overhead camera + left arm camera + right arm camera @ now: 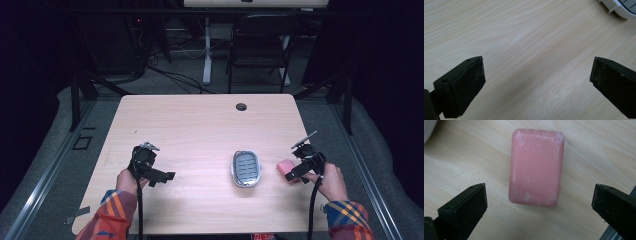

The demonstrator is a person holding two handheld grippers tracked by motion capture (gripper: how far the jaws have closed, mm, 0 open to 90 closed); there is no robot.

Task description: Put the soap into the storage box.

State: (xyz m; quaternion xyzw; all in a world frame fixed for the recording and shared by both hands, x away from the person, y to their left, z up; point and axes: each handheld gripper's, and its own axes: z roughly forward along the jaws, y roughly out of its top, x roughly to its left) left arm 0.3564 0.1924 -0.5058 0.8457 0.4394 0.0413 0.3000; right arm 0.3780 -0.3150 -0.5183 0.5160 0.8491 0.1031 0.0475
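Lit surface, dark room around it

Overhead light brightens the pale surface point(200, 130); the surroundings fall to black, shadows stay soft, and the gripper views look slightly blurred.

Matt pink soap point(535, 167); pale wood-grain table point(200, 120).

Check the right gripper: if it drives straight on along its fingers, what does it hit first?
Most likely the pink soap bar. In the right gripper view it lies flat on the table, centred ahead of the open right gripper, fingers clear of it on both sides. Remaining depth is unclear.
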